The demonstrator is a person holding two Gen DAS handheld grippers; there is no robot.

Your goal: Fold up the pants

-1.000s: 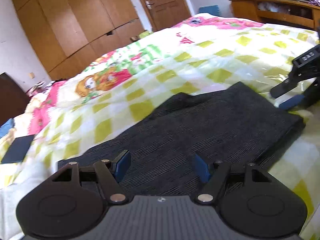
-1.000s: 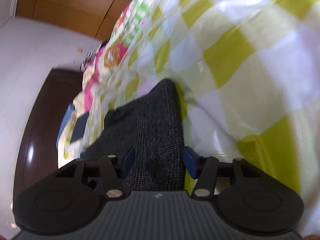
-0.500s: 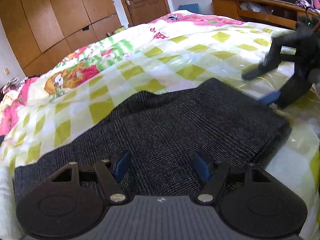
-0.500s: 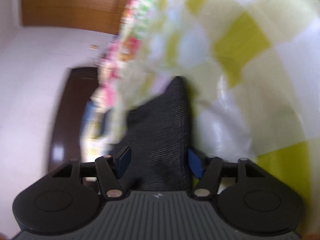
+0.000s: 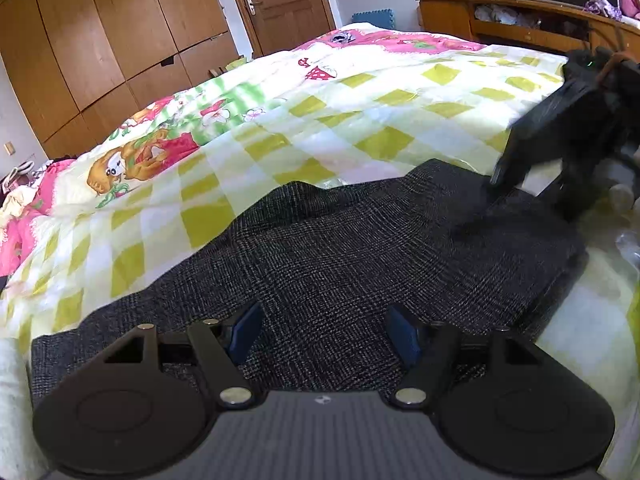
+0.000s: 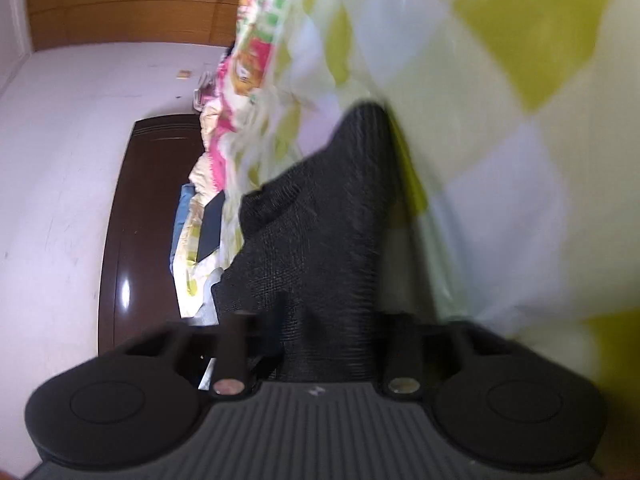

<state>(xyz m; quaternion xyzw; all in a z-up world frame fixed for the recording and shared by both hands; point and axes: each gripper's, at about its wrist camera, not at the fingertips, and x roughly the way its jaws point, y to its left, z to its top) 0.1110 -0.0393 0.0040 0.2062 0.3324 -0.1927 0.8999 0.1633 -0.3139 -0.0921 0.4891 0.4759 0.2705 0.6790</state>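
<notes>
The dark grey checked pants (image 5: 360, 256) lie folded flat on the bed, across the lower half of the left wrist view. My left gripper (image 5: 326, 330) hovers low over their near edge, open, with nothing between the blue pads. My right gripper (image 5: 520, 188) shows at the far right of that view, at the pants' far right edge. In the right wrist view the pants (image 6: 320, 240) run up between the right gripper's (image 6: 324, 340) fingers, and the cloth is lifted there. The pads are hidden behind the cloth and the frame is blurred.
A yellow-green checked bedspread (image 5: 360, 128) with cartoon prints covers the bed. Wooden wardrobes (image 5: 100, 40) and a door (image 5: 280, 4) stand at the back, a wooden desk (image 5: 520, 24) at the right. A dark headboard (image 6: 136, 220) and a dark flat object (image 6: 210, 226) are at the bed's end.
My right gripper has moved onto the pants' right edge and its fingers have come together around the cloth, raising it. My left gripper stayed open and swung a little, keeping over the near edge.
</notes>
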